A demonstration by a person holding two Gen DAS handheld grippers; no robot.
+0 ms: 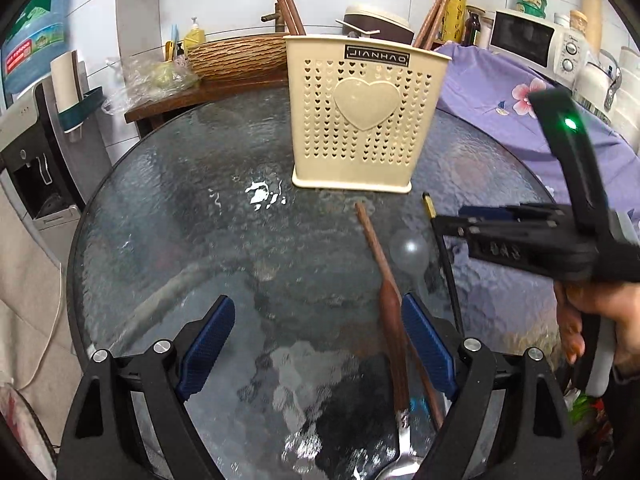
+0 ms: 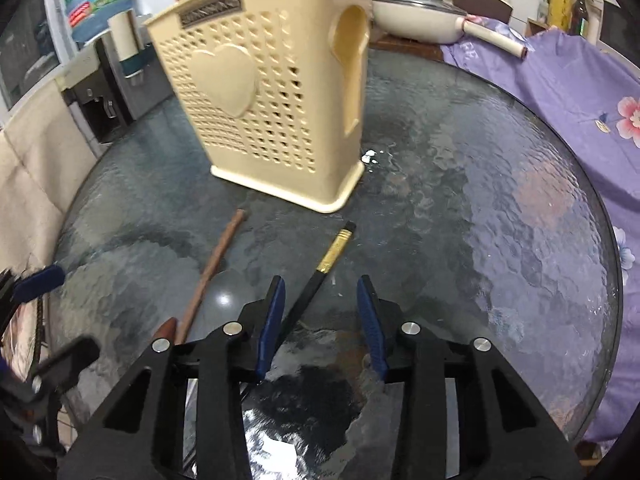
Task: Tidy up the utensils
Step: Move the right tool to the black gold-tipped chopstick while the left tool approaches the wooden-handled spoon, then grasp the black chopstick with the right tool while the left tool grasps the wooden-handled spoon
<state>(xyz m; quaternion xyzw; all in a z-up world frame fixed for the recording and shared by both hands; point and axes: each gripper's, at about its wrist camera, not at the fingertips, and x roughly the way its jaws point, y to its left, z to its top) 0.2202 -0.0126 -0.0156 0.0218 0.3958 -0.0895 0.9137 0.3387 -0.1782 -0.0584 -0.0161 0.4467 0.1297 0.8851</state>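
Round glass table [image 1: 168, 208]. Cream perforated holder [image 1: 362, 114] stands upright toward the far side, heart emblem facing the cams; brown chopsticks [image 1: 286, 4] stick up out of it at both ends.

L gripper [image 1: 318, 354]: jaws wide apart, nothing between pads. Wood-handled spoon [image 1: 390, 312] lies on the glass just inside its R pad, handle end pointing at holder, metal bowl end at bottom edge of view; contact with pad – can't tell. A second brown stick lies alongside under that pad.

R gripper [image 2: 321, 320]: jaws apart at roughly half span, holding nothing. Black chopstick [image 2: 320, 276] w/ gold band lies flat on the glass, running diagonally between the fingers, close to L pad [image 2: 272, 320]; gold end points toward holder base, near it but not touching. Brown stick [image 2: 212, 264] lies to the left, roughly parallel.

Purple floral cloth [image 2: 560, 80] along table's right side. Pan [image 2: 416, 20] behind holder.
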